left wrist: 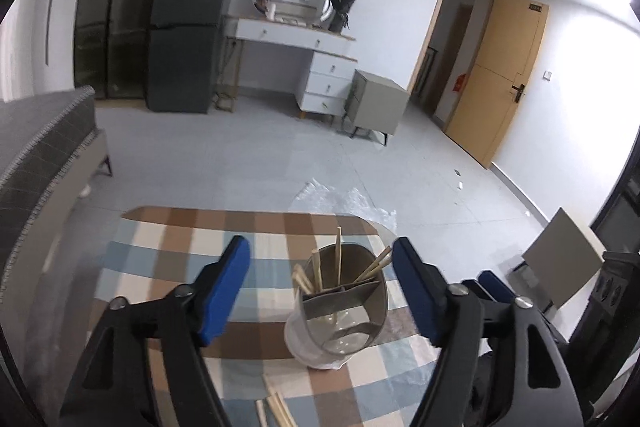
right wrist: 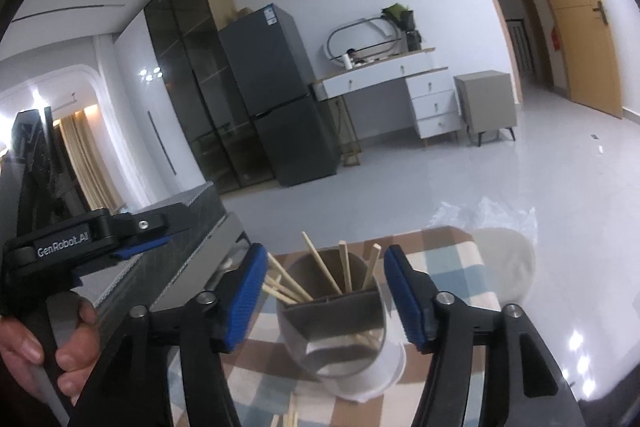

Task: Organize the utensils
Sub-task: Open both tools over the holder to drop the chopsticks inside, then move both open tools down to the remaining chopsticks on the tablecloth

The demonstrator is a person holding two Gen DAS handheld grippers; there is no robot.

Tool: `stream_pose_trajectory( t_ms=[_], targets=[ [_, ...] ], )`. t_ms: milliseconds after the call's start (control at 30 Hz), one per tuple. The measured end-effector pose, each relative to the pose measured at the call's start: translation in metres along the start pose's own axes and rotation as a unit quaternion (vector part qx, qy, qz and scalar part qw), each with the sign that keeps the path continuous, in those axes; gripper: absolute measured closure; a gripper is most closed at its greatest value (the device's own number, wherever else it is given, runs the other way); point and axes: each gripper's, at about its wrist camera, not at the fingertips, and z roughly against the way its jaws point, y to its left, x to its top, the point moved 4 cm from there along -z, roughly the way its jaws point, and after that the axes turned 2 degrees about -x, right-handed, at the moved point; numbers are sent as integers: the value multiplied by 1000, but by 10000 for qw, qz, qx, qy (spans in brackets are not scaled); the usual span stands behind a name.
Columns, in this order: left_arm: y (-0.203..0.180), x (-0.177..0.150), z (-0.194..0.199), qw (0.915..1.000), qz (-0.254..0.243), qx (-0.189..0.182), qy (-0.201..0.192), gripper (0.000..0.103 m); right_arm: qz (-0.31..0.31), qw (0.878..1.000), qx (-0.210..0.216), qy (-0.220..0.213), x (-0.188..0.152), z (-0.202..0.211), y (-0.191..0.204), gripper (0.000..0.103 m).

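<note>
Your left gripper (left wrist: 320, 291) has its blue pads spread wide and holds nothing; the utensil holder (left wrist: 340, 311) stands between them, touching neither. Your right gripper (right wrist: 324, 295) is likewise spread wide and empty, with the same holder (right wrist: 340, 327) framed between its pads.

The holder is a grey tapered cup on a white base, split by dividers into compartments, resting on the checked tablecloth (left wrist: 168, 251). Wooden chopsticks (left wrist: 338, 259) stand in it, leaning toward 12 and 2 o'clock in the left wrist view. In the right wrist view, several sticks (right wrist: 320, 267) fan toward 10, 12 and 1 o'clock. More loose chopsticks (left wrist: 276, 407) lie flat on the cloth at 6 o'clock, just below the holder.

At 9 o'clock in the right wrist view, your left hand (right wrist: 44, 351) grips the other tool's handle, whose body reads "GenRobot.AI" (right wrist: 62, 244). The fridge (right wrist: 280, 91) carries a blue-and-white sticker near its top, too small to read.
</note>
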Motion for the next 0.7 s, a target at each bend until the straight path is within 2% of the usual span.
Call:
stream_pose_trajectory(
  t_ms=[67,367,700],
  targets=[
    [0,-2,14,9998,9,136,-136,20,24,10000,6,-75,0,14,6,31],
    [10,-21,56,9964,-117,669,-512,9,279,9991,43,-320,-7,63,37,9],
    [28,-44,60,9937,-134,978,-538,4,391,9987,63,-307,-28,81,57,1]
  ],
)
